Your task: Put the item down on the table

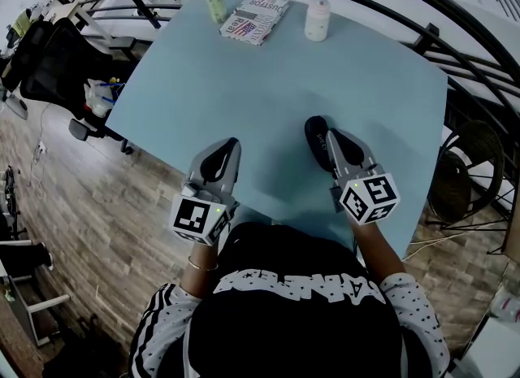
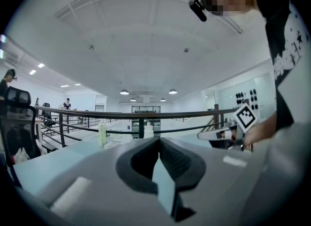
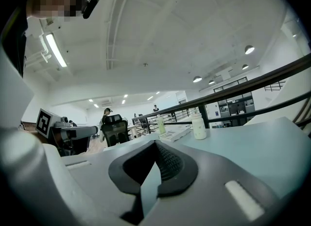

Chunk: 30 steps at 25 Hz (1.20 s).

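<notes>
White bottle [image 1: 317,17], green bottle [image 1: 214,1], printed packet [image 1: 254,17]: sitting at the table's [image 1: 268,84] far edge, any possibly the item | left gripper [image 1: 229,149]: hovering near the front edge, clenched on nothing | right gripper [image 1: 318,135]: likewise clenched, carrying nothing, so the put-down is looking finished

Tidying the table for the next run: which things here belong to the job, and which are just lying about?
Job: table, left tool, right tool, both shut and empty.
Lying about: greenish bottle, white bottle, flag-print packet.
</notes>
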Each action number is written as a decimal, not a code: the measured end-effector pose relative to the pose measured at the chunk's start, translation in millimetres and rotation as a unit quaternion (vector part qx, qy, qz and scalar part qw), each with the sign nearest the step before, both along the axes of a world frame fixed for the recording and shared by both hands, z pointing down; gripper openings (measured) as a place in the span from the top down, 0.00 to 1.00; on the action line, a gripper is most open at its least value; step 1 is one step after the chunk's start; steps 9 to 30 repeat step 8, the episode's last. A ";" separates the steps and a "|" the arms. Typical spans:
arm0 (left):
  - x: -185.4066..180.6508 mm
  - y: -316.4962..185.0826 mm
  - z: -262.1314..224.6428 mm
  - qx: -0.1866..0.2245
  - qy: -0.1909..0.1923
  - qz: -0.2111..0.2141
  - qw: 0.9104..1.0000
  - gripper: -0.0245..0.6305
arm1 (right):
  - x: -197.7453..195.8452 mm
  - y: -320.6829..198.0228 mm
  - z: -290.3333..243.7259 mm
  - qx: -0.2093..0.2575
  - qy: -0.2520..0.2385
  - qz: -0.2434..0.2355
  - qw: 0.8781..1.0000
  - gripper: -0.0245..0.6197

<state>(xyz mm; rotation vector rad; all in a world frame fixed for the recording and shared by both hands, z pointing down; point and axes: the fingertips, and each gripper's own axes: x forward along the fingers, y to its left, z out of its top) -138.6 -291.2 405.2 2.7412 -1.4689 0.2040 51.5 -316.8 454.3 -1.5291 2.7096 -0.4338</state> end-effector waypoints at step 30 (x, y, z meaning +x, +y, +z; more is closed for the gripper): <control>-0.8 2.7 -1.9 0.002 -0.002 0.001 1.000 0.96 | -2.4 2.6 -3.8 0.001 -0.002 -0.003 1.000 0.96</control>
